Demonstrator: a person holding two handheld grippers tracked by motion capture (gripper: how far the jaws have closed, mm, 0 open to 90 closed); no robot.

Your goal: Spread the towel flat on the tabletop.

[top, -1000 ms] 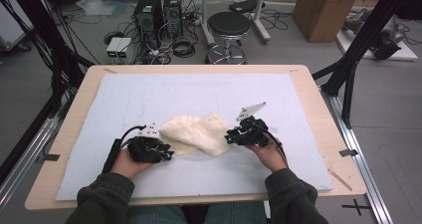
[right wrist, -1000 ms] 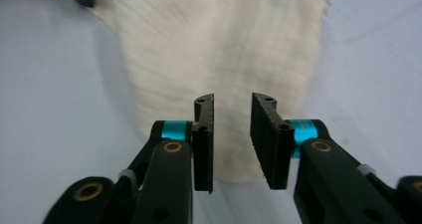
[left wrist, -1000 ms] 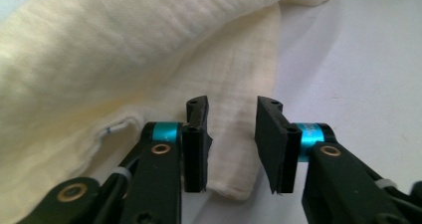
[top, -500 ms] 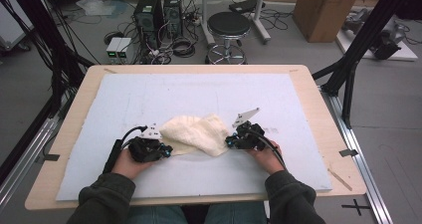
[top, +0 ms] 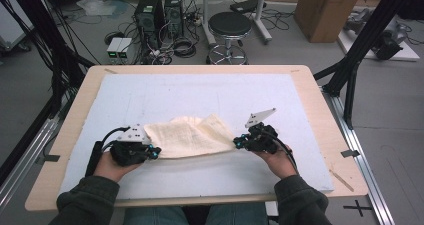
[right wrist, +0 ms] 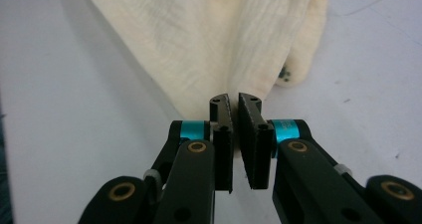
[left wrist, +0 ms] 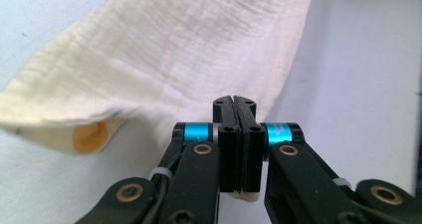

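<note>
Already both claws are clamped on the cream cloth (top: pixel 187 137): left claw (top: pixel 156 154) pinches its left corner, right claw (top: pixel 236 143) the right corner; jaws have just been closing, fabric between them. Cloth sags between the claws, far part bunched on the white bench (top: pixel 200 92). Light, limp, crinkly gauze, so corner grips suit. Pinched edges hidden behind jaws; orange patch (left wrist: pixel 89 137) inside a fold unclear.

Beyond our wooden table (top: pixel 320 110) with its white mat (top: pixel 200 92) we see a grey floor, a black round stool (top: pixel 229 24), computer towers (top: pixel 160 10), tangled cables (top: pixel 175 45) and a cardboard box (top: pixel 327 10).
</note>
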